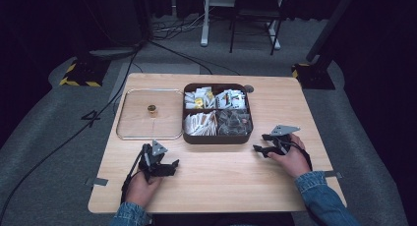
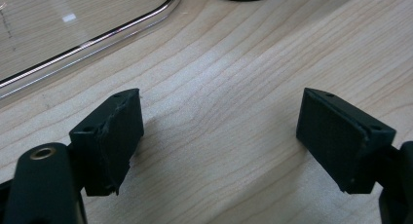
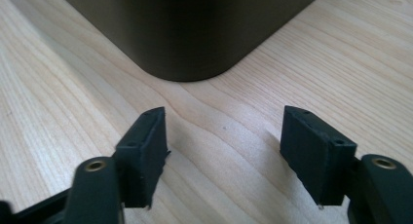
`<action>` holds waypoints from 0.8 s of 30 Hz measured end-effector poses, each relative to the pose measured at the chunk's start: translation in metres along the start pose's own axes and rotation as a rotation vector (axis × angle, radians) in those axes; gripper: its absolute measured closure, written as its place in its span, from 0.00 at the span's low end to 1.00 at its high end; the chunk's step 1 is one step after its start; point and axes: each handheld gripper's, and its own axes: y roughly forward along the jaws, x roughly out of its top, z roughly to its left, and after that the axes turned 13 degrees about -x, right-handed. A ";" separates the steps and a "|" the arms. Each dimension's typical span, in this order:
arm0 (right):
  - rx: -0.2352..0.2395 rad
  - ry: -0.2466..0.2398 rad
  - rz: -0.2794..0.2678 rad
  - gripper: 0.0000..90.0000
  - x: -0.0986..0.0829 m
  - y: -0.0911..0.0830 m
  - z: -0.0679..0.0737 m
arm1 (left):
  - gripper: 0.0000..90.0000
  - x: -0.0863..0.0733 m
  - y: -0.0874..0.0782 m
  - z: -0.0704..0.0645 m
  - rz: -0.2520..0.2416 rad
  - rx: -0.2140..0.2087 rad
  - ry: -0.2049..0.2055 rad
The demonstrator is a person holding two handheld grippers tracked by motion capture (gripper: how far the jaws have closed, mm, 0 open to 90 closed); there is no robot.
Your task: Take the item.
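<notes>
Two handheld grippers rest low over a light wooden table [image 1: 275, 167], one in each of a person's hands; forearms in blue denim sleeves [image 1: 322, 196] enter from the near edge. Left gripper [image 1: 169, 164]: near the front-left of the table, just in front of the clear lid's near right corner; jaws wide apart, nothing between them but bare wood grain, as its own view [image 2: 219, 136] confirms; curved edge of the lid [image 2: 97, 36] visible beyond the left jaw. Right gripper [image 1: 259, 148]: front-right of the table, just beside the near right corner of the box; jaws spread wide, holding nothing; its own view [image 3: 224, 151] looks straight at the box's rounded dark corner [image 3: 190, 39], close ahead but not touching. Dark brown box [image 1: 216, 137]: centre of the table, four compartments; far two and near-left hold white paper packets [image 1: 199, 124], near-right holds clear crinkled wrappers [image 1: 233, 122]; exact contents too small to read. Clear flat lid [image 1: 133, 120] with a small gold knob [image 1: 152, 108]: lying on the table directly left of the box, edges near or touching, cannot tell which. Black cables [image 1: 64, 142] trail over the grey floor beyond.
</notes>
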 end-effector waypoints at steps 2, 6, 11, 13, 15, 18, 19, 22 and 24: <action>-0.012 0.013 0.002 0.43 0.000 -0.001 0.001 | 0.20 0.000 -0.001 0.002 0.006 -0.002 0.014; 0.000 0.060 0.033 0.53 0.005 -0.005 -0.002 | 0.19 0.001 -0.001 0.003 0.009 -0.014 0.016; 0.015 0.078 0.024 0.55 0.018 -0.012 -0.005 | 0.19 0.001 0.000 0.005 0.006 -0.015 0.020; 0.021 0.093 0.029 0.58 0.023 -0.015 -0.006 | 0.19 0.001 -0.001 0.005 0.009 -0.015 0.024; 0.029 0.114 0.040 0.61 0.027 -0.019 -0.008 | 0.19 0.001 -0.001 0.005 0.009 -0.015 0.024; 0.057 0.169 0.046 0.66 0.034 -0.025 -0.010 | 0.19 0.001 0.000 0.005 0.007 -0.012 0.018; 0.071 0.185 0.045 0.67 0.037 -0.027 -0.010 | 0.19 0.001 0.000 0.005 0.008 -0.013 0.016; 0.085 0.184 0.030 0.68 0.048 -0.032 -0.011 | 0.19 0.001 -0.001 0.005 0.008 -0.009 0.016; 0.089 0.179 0.018 0.68 0.057 -0.035 -0.012 | 0.19 0.001 -0.001 0.005 0.009 -0.008 0.007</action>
